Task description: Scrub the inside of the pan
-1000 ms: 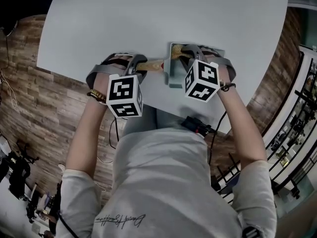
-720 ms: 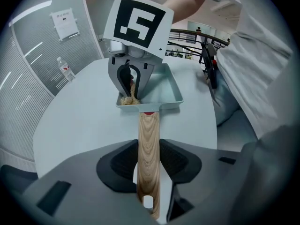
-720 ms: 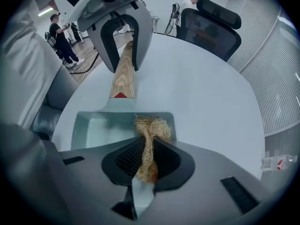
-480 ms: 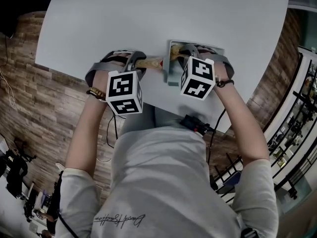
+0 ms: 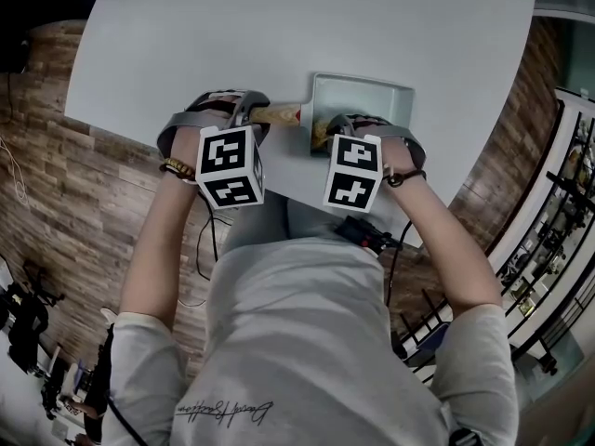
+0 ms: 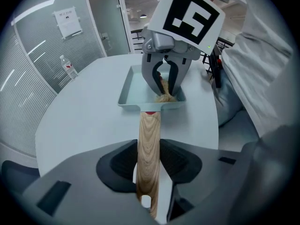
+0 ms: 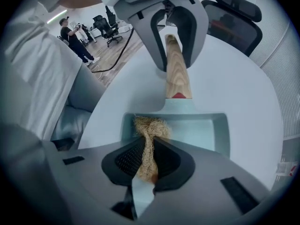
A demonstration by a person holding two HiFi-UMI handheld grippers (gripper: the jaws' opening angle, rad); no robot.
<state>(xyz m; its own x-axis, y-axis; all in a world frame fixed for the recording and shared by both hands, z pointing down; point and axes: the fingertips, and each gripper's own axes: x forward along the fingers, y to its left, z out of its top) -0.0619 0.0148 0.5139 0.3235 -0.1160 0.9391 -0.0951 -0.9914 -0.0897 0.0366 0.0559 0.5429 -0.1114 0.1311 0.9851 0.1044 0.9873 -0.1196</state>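
A pale blue-green rectangular pan [image 5: 372, 85] with a wooden handle [image 5: 277, 114] sits on the light grey table [image 5: 279, 26]. My left gripper [image 5: 253, 111] is shut on that handle [image 6: 149, 144], holding it near its end. My right gripper [image 5: 339, 124] points down into the pan's near part, close to the handle side. It is shut on a tan fibrous scrubber [image 7: 150, 130], whose frayed end rests on the pan floor [image 7: 206, 130]. In the left gripper view the scrubber [image 6: 164, 96] shows between the right gripper's fingers [image 6: 174, 81] just inside the pan's wall [image 6: 129, 90].
The table's near edge runs just below both grippers, with a black device and cable [image 5: 367, 233] hanging there. A water bottle [image 6: 69, 68] stands at the table's far side. An office chair [image 7: 234, 13] is beyond the table; wooden floor surrounds it.
My right gripper has slid with the scrubber from the pan's middle toward its near, handle-side part, uncovering the far part of the pan. The left gripper and handle have stayed put.
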